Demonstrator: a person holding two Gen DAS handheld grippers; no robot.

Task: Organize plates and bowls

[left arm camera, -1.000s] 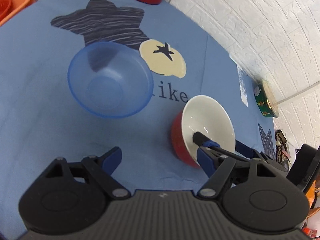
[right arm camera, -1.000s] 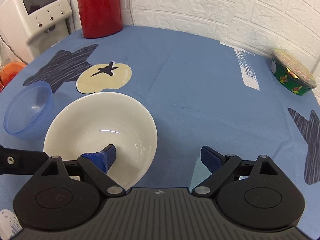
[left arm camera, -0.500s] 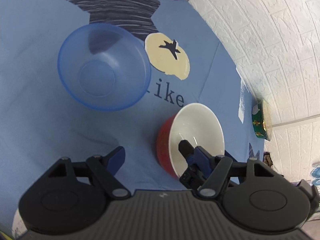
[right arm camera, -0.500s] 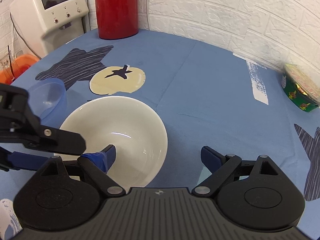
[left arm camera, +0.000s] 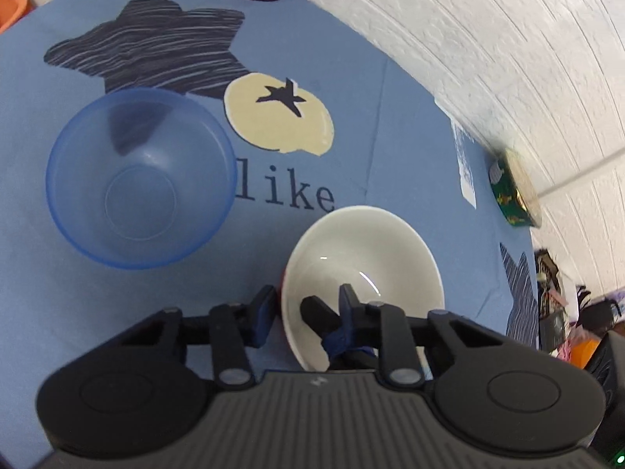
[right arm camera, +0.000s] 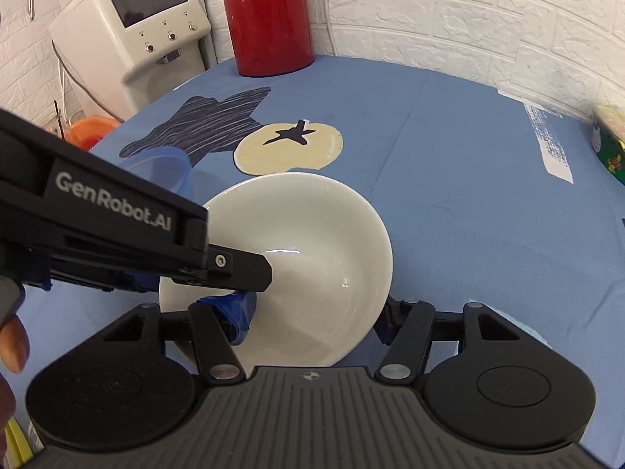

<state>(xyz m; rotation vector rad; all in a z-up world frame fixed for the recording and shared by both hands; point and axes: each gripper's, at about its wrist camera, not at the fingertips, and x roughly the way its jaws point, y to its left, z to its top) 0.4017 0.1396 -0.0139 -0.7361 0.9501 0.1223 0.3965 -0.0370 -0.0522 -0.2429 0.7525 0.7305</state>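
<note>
**Fig. – both wrist views, round surface w/ blue printed cloth.**

White bowl, red on the outside, sits toward the middle of the surface, just on the near side of the printed word "like". It is tilted, w/ its mouth turned partly toward the brick wall. Cannot tell whether its base touches the cloth.

Blue bowl is see-through and upright. It stands to the left of the white bowl and apart from it, overlapping one point of the dark star print.

Left tool straddles the white bowl's near-left rim. One finger is outside, against the red wall, and the other is inside. The jaws are drawn fairly close, but cannot tell if they actually pinch the rim.

Right tool straddles the near-right rim, w/ the left finger inside the bowl beside the left tool's tip and the right finger just outside. The jaws are part spread – cannot tell if they press on the wall.

A fingertip of the person shows at the left edge of the right-wrist view.

Red jug stands at the far edge of the surface, by the wall. Green tub is at the right edge, well apart from both bowls.

Off the surface, a white machine w/ a screen stands left of the jug. An orange basket is below it.
</note>
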